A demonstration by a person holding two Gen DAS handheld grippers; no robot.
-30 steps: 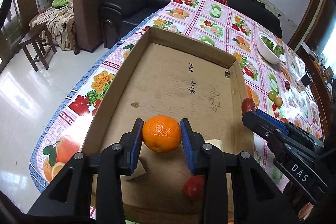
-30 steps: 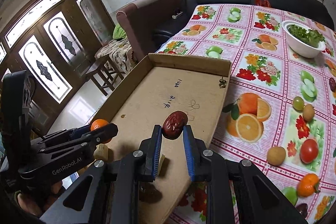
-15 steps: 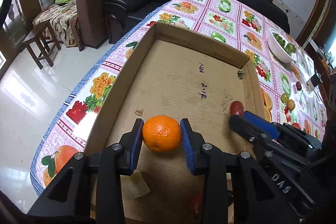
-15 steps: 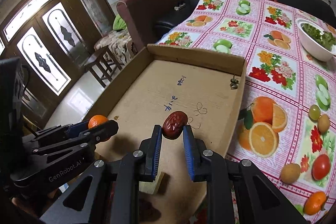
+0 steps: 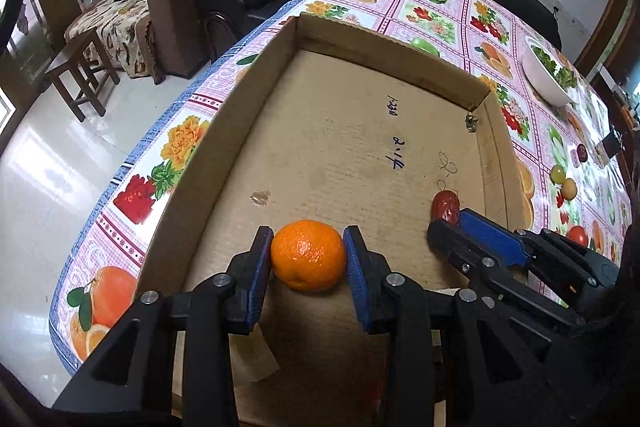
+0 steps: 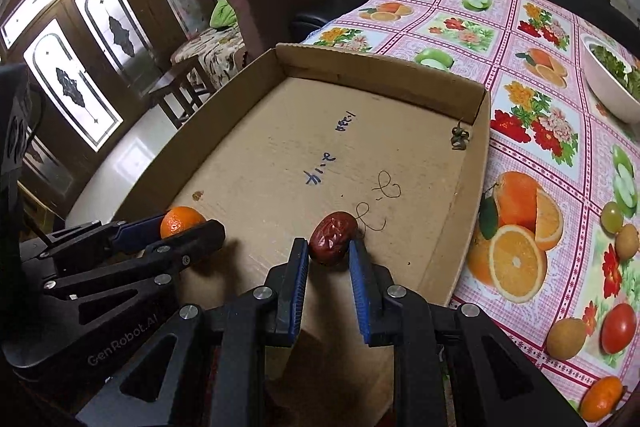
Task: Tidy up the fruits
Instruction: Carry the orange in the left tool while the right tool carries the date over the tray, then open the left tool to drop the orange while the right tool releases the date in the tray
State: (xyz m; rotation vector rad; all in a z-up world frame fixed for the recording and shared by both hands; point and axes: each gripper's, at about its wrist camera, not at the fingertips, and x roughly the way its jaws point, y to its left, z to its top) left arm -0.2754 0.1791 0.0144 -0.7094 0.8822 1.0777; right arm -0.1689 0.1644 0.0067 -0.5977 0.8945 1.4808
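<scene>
Both tongs have pushed further over the cardboard box, left tongs pinching the orange, right tongs pinching the red date, so both fruits look ready to be set down

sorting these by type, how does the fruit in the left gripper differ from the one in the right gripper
The left gripper holds a round, bright orange tangerine; the right gripper holds an oblong, dark red date. The tangerine looks larger and finely pebbled, the date smaller, wrinkled and glossy. Both are clamped between blue pads over the cardboard tray.
</scene>
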